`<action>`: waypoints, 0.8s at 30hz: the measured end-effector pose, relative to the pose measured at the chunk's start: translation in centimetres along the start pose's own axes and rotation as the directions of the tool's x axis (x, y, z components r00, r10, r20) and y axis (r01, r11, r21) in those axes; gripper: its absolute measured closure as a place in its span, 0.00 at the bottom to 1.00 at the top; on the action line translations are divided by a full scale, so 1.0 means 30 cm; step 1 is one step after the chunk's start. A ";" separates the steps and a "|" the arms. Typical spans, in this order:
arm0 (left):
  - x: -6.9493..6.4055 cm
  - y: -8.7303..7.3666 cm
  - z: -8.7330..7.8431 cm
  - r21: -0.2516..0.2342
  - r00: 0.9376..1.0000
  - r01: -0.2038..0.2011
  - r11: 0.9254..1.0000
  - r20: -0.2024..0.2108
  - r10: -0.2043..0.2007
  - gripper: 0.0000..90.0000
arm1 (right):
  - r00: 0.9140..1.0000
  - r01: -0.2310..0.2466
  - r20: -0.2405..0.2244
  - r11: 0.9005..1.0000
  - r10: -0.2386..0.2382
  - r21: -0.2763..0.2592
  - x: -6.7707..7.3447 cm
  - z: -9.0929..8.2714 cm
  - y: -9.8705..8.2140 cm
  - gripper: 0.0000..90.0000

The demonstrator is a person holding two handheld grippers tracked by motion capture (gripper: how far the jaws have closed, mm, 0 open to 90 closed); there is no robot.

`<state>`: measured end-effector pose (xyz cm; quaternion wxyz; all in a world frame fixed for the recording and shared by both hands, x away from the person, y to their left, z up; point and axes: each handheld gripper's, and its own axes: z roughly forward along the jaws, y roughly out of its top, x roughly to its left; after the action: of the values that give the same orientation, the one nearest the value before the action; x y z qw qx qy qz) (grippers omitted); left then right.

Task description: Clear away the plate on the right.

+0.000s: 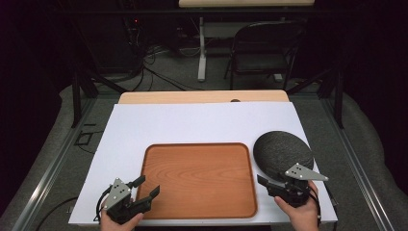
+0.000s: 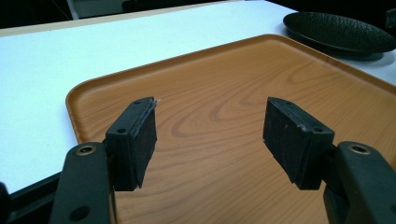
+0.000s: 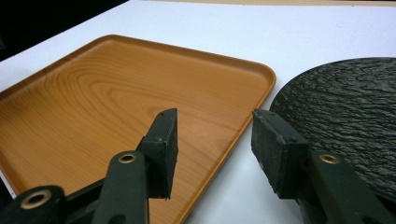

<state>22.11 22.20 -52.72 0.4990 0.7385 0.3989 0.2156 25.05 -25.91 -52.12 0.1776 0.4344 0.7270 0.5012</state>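
Note:
A brown wood-grain tray lies empty on the white tabletop, near its front edge. Just right of the tray rests a round black textured plate, also empty. My left gripper is over the tray's near left corner, held in a hand. In the left gripper view its jaws stand wide open above the tray, with the plate far off. My right gripper hovers open above the tray's right rim, with the plate beside it.
The white sheet covers a wooden table whose far edge shows. Behind it stand a black folding chair and a white table leg, with cables on the floor. Metal rails run along both sides.

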 end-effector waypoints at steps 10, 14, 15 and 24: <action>0.004 -0.005 -0.004 0.009 1.000 0.004 1.000 -0.004 -0.004 0.38 | 1.000 -0.008 0.006 1.000 0.008 -0.010 -0.003 0.000 0.006 0.56; 0.003 -0.007 -0.010 0.009 1.000 0.008 1.000 -0.010 -0.008 0.38 | 1.000 -0.021 0.005 1.000 0.021 -0.004 -0.009 0.003 0.007 0.56; 0.002 -0.007 -0.011 0.010 1.000 0.009 1.000 -0.014 -0.008 0.38 | 1.000 -0.025 0.010 1.000 0.025 0.002 -0.015 0.000 0.007 0.55; 0.007 -0.008 -0.012 0.015 1.000 0.018 1.000 -0.004 -0.018 0.38 | 0.991 -0.124 0.056 0.992 0.124 -0.009 -0.078 -0.017 0.003 0.52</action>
<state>21.88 22.63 -52.82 0.4946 0.7381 0.4083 0.2097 26.03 -28.08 -52.22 0.1676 0.4922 0.6920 0.5008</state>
